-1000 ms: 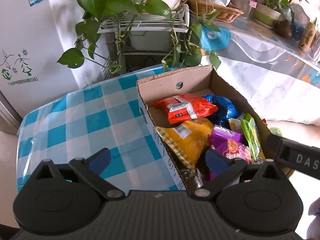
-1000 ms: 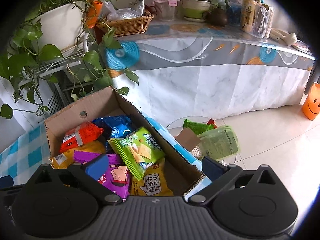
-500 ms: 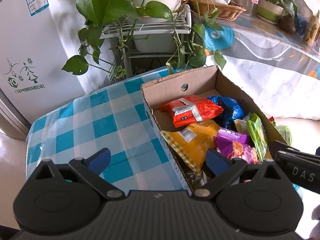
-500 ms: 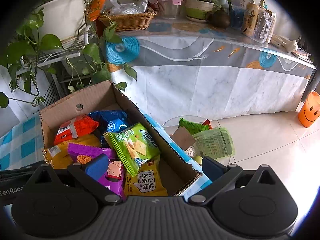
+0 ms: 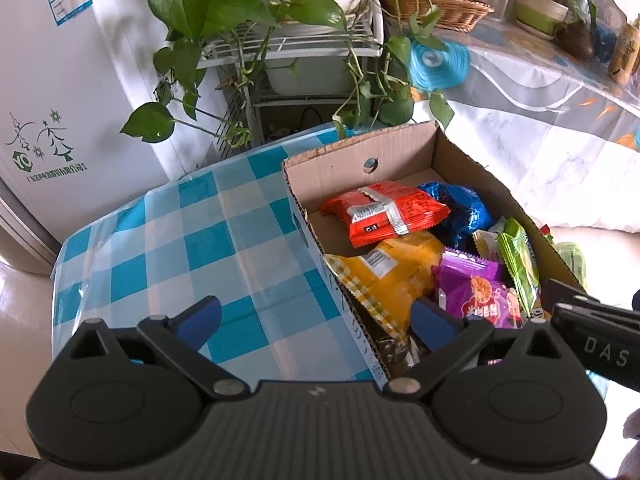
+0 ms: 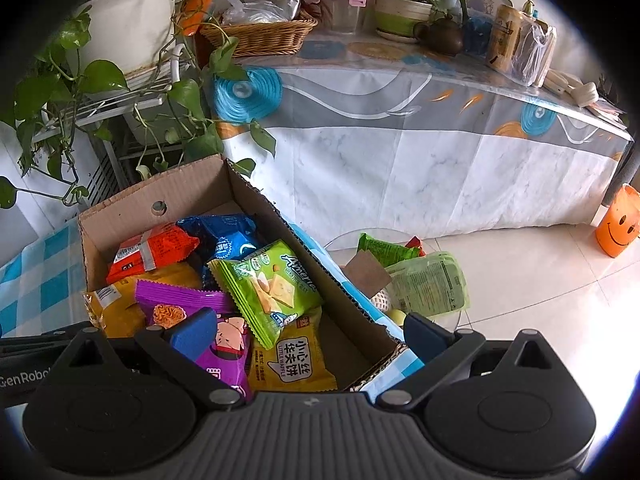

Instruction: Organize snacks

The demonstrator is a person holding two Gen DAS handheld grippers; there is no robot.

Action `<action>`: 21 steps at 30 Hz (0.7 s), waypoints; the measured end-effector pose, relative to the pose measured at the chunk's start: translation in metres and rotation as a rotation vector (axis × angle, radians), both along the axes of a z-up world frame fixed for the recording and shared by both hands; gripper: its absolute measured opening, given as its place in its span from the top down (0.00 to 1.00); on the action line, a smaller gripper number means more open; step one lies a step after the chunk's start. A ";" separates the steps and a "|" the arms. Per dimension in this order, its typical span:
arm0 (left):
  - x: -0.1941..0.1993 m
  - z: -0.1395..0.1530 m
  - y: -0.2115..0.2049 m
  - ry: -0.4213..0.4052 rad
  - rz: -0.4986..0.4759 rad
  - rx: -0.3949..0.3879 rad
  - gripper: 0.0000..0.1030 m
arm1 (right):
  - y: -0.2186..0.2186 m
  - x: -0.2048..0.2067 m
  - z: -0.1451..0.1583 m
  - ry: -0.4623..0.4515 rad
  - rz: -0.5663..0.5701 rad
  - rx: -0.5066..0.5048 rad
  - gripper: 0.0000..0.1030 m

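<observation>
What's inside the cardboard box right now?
The box holds snack packets: red, blue, green, purple, an orange bag and a yellow waffle pack. Anything beneath them is covered.

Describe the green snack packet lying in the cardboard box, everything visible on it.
The green snack packet is a glossy lime plastic pouch with crimped, ridged ends, printed with pale square crackers and white script lettering. It looks sealed and full. It lies tilted atop the pile in the cardboard box, near the right wall, overlapping the purple packet and the yellow waffle packet, with the blue packet just behind. No gripper touches it.
</observation>
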State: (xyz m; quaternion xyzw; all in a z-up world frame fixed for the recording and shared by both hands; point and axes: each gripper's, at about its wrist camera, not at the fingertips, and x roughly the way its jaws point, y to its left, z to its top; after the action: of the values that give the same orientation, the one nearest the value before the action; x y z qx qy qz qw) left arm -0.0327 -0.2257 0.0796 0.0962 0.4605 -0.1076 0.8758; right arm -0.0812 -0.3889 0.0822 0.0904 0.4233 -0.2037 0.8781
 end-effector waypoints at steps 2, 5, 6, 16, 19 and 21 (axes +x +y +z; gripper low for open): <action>0.001 0.000 0.000 0.006 -0.002 -0.001 0.03 | 0.000 0.000 0.000 0.001 0.003 -0.001 0.01; 0.002 -0.001 0.002 0.011 -0.002 -0.001 0.03 | 0.000 0.001 0.000 0.002 0.007 0.000 0.01; 0.002 -0.001 0.002 0.012 -0.001 -0.002 0.03 | 0.000 0.001 0.000 0.001 0.009 0.001 0.01; 0.003 0.000 0.005 0.005 -0.007 0.004 0.03 | 0.001 0.002 -0.001 0.002 0.018 0.013 0.01; 0.004 0.000 0.007 0.005 -0.006 0.003 0.03 | 0.001 0.003 -0.001 0.002 0.023 0.020 0.01; 0.004 0.000 0.009 0.001 -0.006 0.001 0.03 | 0.002 0.004 -0.001 0.001 0.024 0.025 0.01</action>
State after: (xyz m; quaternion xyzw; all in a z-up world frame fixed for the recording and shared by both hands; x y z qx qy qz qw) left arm -0.0287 -0.2168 0.0799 0.0980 0.4608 -0.1101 0.8752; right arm -0.0775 -0.3870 0.0816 0.0962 0.4272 -0.1879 0.8791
